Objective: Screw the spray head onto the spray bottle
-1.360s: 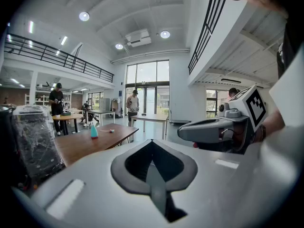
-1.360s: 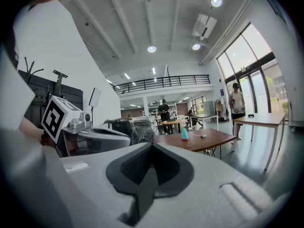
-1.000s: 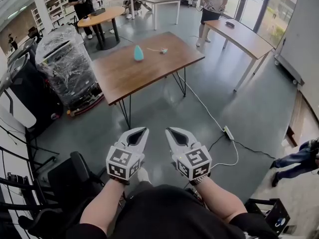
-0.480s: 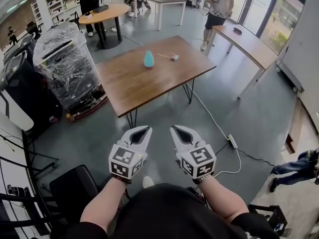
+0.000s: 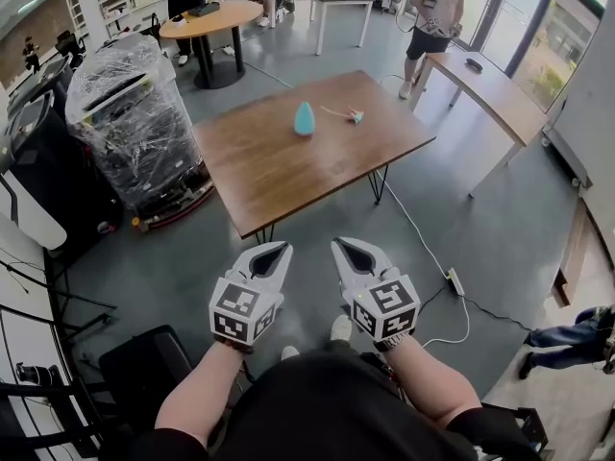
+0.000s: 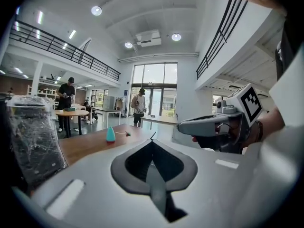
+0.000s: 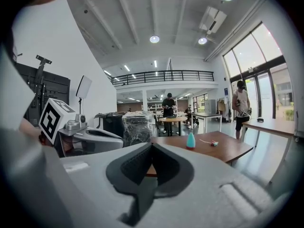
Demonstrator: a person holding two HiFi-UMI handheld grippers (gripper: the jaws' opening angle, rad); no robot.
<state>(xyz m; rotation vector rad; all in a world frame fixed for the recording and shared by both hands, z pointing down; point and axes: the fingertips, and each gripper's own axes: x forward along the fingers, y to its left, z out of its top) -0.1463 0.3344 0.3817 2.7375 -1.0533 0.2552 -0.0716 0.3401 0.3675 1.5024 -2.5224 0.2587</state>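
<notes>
A teal spray bottle (image 5: 304,118) stands upright on the brown wooden table (image 5: 288,171) ahead. The spray head (image 5: 355,116) with its thin tube lies on the tabletop just right of it. Both show small in the left gripper view, bottle (image 6: 110,134), and in the right gripper view, bottle (image 7: 191,140) and spray head (image 7: 213,143). My left gripper (image 5: 281,250) and right gripper (image 5: 338,247) are held side by side over the floor, short of the table's near edge. Both are shut with nothing between the jaws.
A pallet load wrapped in clear film (image 5: 130,113) stands left of the table. A power strip with a cable (image 5: 454,282) lies on the floor to the right. Other tables (image 5: 490,84) and several people (image 5: 432,3) are farther back. A dark chair (image 5: 144,373) sits at lower left.
The view has moved forward toward the brown table, which now lies closer and lower in the head view. Both grippers keep their places side by side, still shut.
</notes>
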